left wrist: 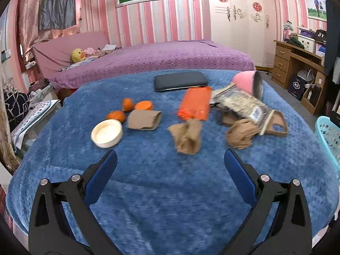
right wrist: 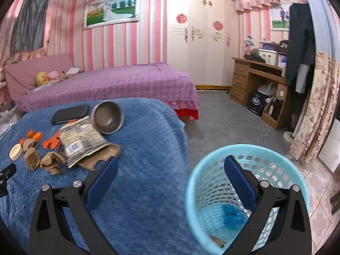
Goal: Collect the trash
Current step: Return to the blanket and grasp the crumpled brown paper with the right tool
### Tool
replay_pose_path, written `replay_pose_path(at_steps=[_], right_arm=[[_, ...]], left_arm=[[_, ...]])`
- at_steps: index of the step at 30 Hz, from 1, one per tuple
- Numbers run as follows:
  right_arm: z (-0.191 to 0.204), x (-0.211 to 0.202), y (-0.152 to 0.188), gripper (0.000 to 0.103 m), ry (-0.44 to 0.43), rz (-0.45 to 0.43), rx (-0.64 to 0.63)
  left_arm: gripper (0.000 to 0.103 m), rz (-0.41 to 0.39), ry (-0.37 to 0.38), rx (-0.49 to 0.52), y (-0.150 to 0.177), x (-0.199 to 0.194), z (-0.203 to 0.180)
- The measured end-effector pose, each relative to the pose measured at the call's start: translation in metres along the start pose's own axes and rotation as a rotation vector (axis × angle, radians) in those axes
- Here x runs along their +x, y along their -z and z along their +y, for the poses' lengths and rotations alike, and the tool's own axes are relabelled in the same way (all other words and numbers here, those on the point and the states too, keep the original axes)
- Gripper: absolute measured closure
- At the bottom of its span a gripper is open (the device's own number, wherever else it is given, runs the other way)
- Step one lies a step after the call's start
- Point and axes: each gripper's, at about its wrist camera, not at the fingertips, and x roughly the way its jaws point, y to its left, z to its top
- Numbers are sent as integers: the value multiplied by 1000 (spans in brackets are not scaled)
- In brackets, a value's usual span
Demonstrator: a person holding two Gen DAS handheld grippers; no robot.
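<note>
On the blue blanket (left wrist: 170, 191) lie crumpled brown paper scraps (left wrist: 188, 137), a flat brown piece (left wrist: 144, 119), an orange wrapper (left wrist: 195, 103), orange peel pieces (left wrist: 127, 110), a white round lid (left wrist: 107, 133) and a printed snack bag (left wrist: 242, 104). My left gripper (left wrist: 170, 159) hovers open over the blanket just short of the crumpled paper, nothing between its fingers. My right gripper (right wrist: 171, 165) stands open and empty, its right finger above the light blue trash basket (right wrist: 246, 195), which holds a blue crumpled item (right wrist: 232, 214). The snack bag (right wrist: 81, 143) lies to the right gripper's upper left.
A pink metal bowl (left wrist: 250, 81) lies on its side at the blanket's far right, and a black case (left wrist: 180, 80) lies behind the trash. The basket (left wrist: 328, 140) stands off the blanket's right edge. Beyond are a purple bed (right wrist: 110, 85), a wooden desk (right wrist: 255, 80) and grey floor.
</note>
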Motion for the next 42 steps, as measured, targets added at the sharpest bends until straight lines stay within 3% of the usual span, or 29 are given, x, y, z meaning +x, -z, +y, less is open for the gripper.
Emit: replay_pose_path(at_steps=[12,14,35,37,40,42], right_arm=[[65,12,6,5,-62,57,-57],[73,16,7,5,-106,86,-39],[166,27,17,6,-245,134,-184],[177,33,18,7,-259,151,-209],[190,39,16,26,-280,154,-236],[196,44,16,31,-294,164,-246]], left_arm=[[6,26,-49,-88,2,14,64],[6,33,-47,-102,3,16,72],[6,57,-87,-149,6,29,107],[6,60,-88,-153,5,30,109],[6,64,-91,-161,4,33,109],[6,65,-87,-170,3,34,110]])
